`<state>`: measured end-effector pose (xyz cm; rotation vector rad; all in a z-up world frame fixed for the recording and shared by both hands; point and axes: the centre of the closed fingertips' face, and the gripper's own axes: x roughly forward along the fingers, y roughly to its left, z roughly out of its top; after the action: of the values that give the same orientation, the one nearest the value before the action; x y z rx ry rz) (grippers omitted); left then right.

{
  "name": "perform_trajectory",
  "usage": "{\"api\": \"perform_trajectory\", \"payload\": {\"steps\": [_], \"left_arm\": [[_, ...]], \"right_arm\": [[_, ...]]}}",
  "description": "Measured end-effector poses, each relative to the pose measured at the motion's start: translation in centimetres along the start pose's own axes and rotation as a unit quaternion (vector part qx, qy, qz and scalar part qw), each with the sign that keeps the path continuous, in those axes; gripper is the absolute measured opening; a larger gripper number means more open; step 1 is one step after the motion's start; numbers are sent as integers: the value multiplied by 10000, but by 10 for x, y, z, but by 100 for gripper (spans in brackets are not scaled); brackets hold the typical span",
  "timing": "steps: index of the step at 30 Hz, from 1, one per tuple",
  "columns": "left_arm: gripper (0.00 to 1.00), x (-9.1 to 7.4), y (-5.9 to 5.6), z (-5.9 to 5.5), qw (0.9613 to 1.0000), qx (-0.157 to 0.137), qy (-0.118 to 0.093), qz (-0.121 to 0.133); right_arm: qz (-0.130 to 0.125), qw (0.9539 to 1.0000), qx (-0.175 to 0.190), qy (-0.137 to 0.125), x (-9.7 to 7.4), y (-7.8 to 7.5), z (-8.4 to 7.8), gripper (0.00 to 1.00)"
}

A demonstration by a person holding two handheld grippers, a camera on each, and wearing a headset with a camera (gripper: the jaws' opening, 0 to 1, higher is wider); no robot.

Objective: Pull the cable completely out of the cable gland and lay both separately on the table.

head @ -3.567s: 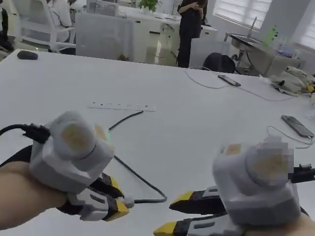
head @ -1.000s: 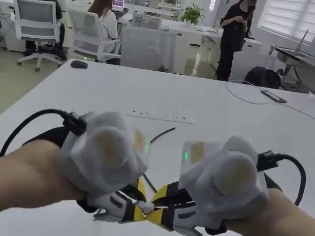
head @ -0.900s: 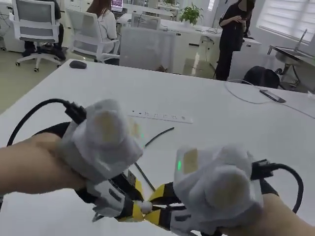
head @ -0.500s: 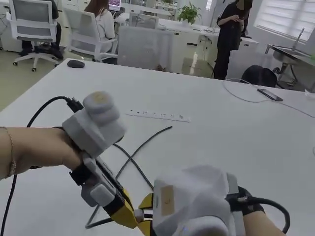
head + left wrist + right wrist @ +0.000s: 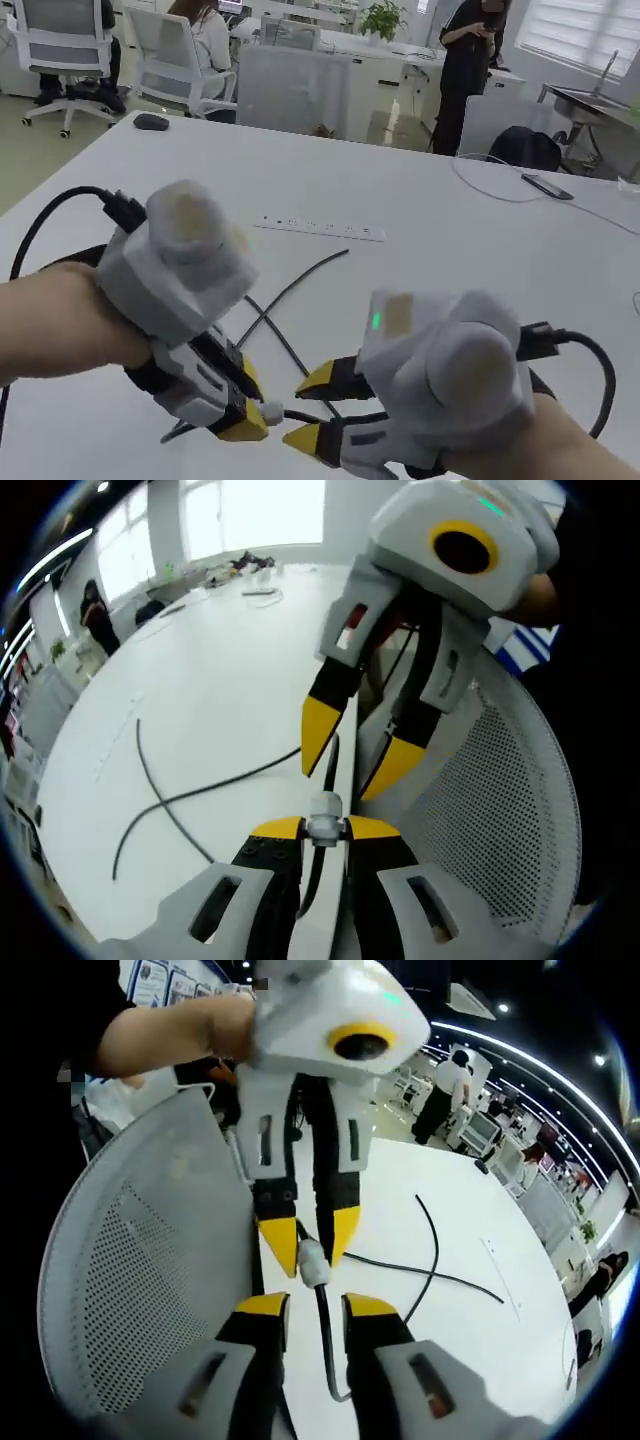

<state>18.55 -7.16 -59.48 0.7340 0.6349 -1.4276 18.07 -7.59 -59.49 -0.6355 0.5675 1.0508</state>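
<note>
Left gripper (image 5: pixel 323 829) pinching cable gland (image 5: pixel 322 813), cable (image 5: pixel 322 1335) — trailing

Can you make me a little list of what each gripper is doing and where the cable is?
Left gripper: shut on the white cable gland
Right gripper: open, one jaw each side of the cable
Cable: black, runs out of the gland, loops across the table
Job done: no, cable and gland are not apart yet

White table (image 5: pixel 450 240); office chairs (image 5: pixel 50 30), potted plant (image 5: pixel 383 18) behind; blinds (image 5: pixel 575 35) right.
</note>
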Motion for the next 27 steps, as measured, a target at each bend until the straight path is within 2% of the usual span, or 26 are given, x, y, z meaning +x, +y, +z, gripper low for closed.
{"api": "perform_trajectory", "payload": {"steps": [2,3,4,5,6,8,9,11,13,15,17,20,22,24,25,27], "left_arm": [[17,-3,3,7,9982,406,-87,426],[17,-3,1,10,9956,780,-85,509],[17,-4,0,12,9937,935,-90,610],[17,-4,1,13,9925,979,-88,725],[17,-3,1,13,9916,971,-89,853],[17,0,-3,12,9896,1085,-107,939],[17,-2,1,13,9848,1303,-86,1142],[16,-8,-3,14,9786,1624,75,1259],[16,-14,-4,17,9798,1499,-20,1323],[16,-20,3,12,9776,1480,13,1494],[16,-24,9,3,9792,1302,87,1554],[16,-25,12,-3,9812,1060,42,1613],[16,-26,13,-9,9803,1009,122,1695],[16,-28,13,-16,9808,903,200,1718],[16,-30,14,-18,9807,872,195,1738],[16,-32,13,-20,9815,768,149,1747]], "right_arm": [[-29,9999,113,9,1,-1,0,21],[-40,9999,165,-12,1,-1,2,20],[-37,9998,189,-37,1,0,3,19],[-47,9998,209,-38,1,0,3,17],[-167,9997,201,17,2,-3,1,15],[-242,9995,194,60,1,-6,-2,8],[-245,9992,320,69,1,-6,-3,7],[-261,9986,463,1,-4,-5,-1,6],[-308,9987,403,-102,-11,-5,1,5],[-396,9984,405,-79,-16,-7,-5,5],[-513,9971,558,-76,-20,-11,-13,5],[-576,9957,728,-74,-23,-12,-23,5],[-720,9947,733,97,-26,-15,-36,5],[-868,9928,649,503,-31,-18,-57,5],[-932,9916,678,583,-33,-20,-63,5],[-884,9913,779,593,-34,-19,-69,5]]}}
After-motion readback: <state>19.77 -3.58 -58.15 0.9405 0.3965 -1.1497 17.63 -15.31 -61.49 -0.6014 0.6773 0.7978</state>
